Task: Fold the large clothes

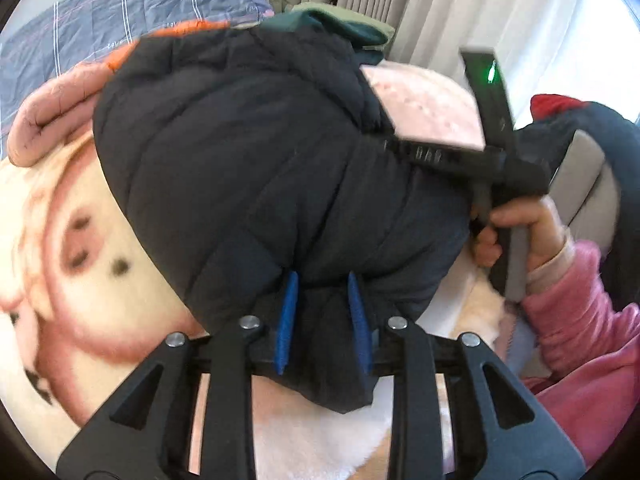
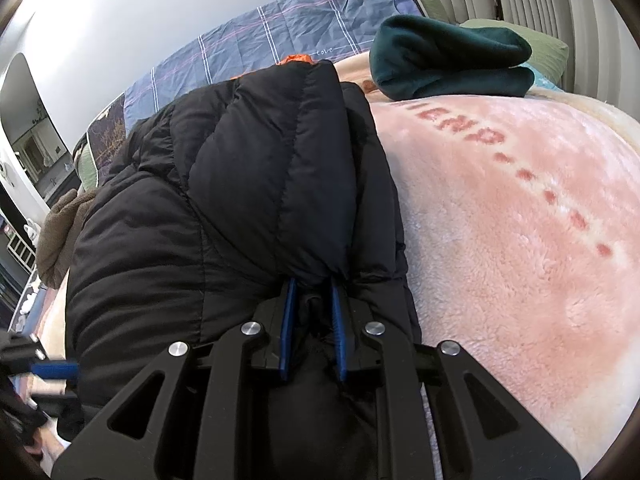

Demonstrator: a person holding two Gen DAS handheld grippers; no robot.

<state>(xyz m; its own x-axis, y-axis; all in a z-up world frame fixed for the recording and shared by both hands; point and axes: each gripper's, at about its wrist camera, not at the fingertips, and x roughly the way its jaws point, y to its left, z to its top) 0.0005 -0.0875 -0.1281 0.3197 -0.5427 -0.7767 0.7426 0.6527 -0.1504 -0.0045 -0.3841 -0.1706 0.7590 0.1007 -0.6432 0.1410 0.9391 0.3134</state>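
A black puffer jacket (image 1: 248, 152) with an orange lining lies bunched on a pink fleece blanket (image 1: 72, 216). My left gripper (image 1: 323, 280) is shut on a fold of the jacket's near edge, blue fingers pinching the fabric. In the right wrist view the same jacket (image 2: 224, 184) fills the left half, and my right gripper (image 2: 314, 284) is shut on its near edge too. The right gripper's body (image 1: 492, 160) shows in the left wrist view, held by a hand in a pink sleeve, at the jacket's right side.
A folded dark green garment (image 2: 448, 56) rests at the far side of the pink blanket (image 2: 520, 208). A blue checked pillow (image 2: 280, 44) lies behind. Curtains (image 1: 400, 0) hang at the back. A brown cloth (image 2: 60, 232) lies left of the jacket.
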